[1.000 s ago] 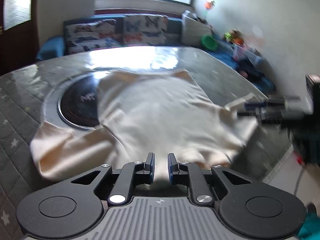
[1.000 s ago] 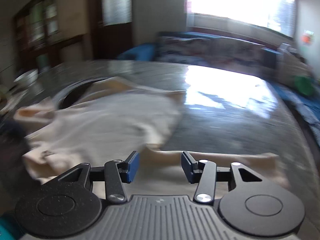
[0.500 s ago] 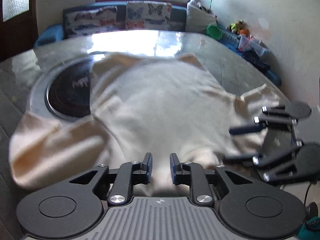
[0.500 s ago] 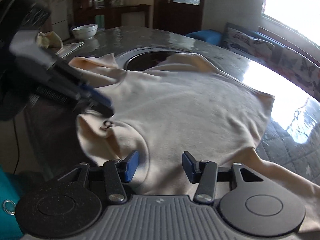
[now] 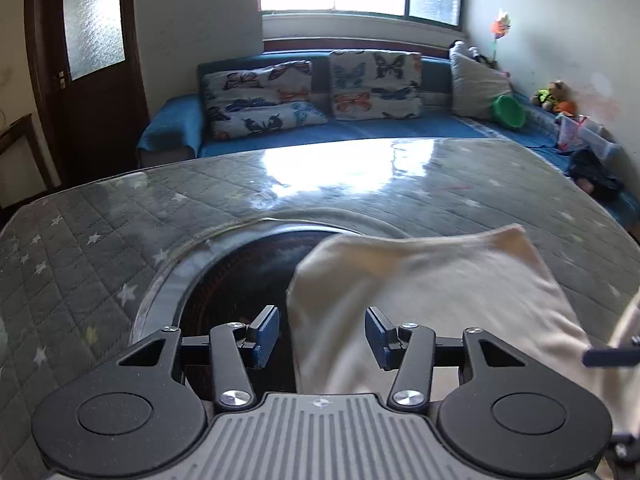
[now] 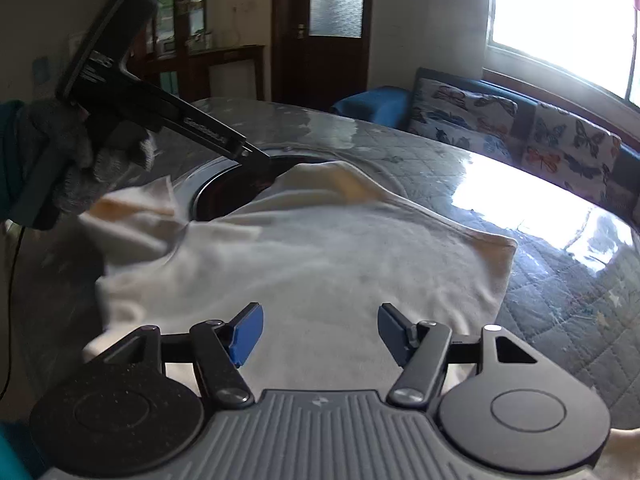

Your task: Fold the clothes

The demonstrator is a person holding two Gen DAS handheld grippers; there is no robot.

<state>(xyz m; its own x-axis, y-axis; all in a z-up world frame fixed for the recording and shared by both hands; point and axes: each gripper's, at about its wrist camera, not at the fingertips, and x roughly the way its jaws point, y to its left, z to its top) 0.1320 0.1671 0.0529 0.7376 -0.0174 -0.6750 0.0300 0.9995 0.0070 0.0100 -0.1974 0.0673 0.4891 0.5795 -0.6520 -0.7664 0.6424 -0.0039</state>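
Note:
A cream shirt [image 6: 320,248] lies spread on the grey quilted table [image 6: 560,280], partly over a round black inset [image 6: 224,196]. My right gripper [image 6: 318,332] is open just above the shirt's near edge, holding nothing. My left gripper [image 5: 322,334] is open above the shirt [image 5: 420,292], near its left edge and the black inset [image 5: 240,280]. In the right wrist view the left gripper's body [image 6: 160,116] reaches over the shirt's far left corner, held in a gloved hand. A tip of the right gripper [image 5: 612,356] shows at the right edge of the left wrist view.
A blue sofa [image 5: 360,128] with butterfly cushions [image 5: 376,84] stands beyond the table under a window. A dark door [image 6: 324,28] and a cabinet [image 6: 180,20] are at the back left. Toys and a green bowl [image 5: 508,110] lie at the right end of the sofa.
My left gripper has opened, letting go of the shirt, and moved left and forward over the black inset. My right gripper has opened wider. The shirt lies flatter.

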